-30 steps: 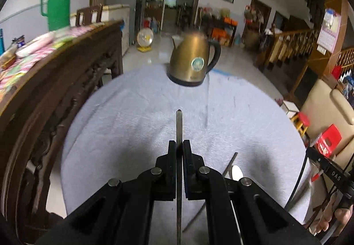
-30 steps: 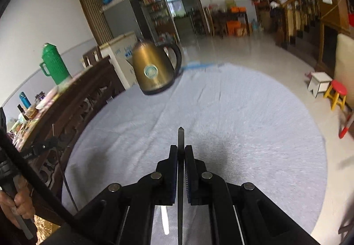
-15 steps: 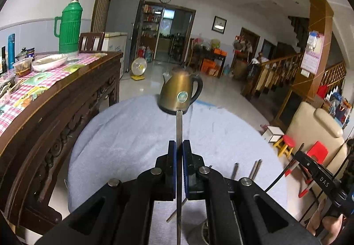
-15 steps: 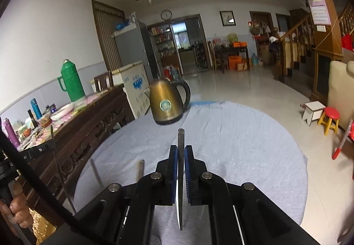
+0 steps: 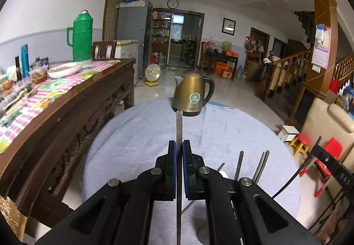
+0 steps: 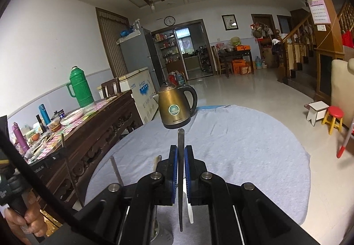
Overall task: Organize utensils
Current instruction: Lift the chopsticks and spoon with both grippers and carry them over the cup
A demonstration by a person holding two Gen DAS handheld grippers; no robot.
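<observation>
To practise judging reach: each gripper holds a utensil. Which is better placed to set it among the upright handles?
Probably the right gripper: upright handles stand close beside its utensil, farther from the left gripper.

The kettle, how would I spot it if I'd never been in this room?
Find the round table under a pale blue-grey cloth, beside the long dark carved sideboard. At its far edge stands the kettle: brass-coloured, black handle, round green sticker. The green flask stands on the sideboard instead.

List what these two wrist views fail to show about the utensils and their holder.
- Left gripper: its utensil shows edge-on; the working end is cut off by the bottom edge.
- Right gripper: its utensil is edge-on too, type unclear.
- Upright handles: the gripper body hides what holds them.
</observation>
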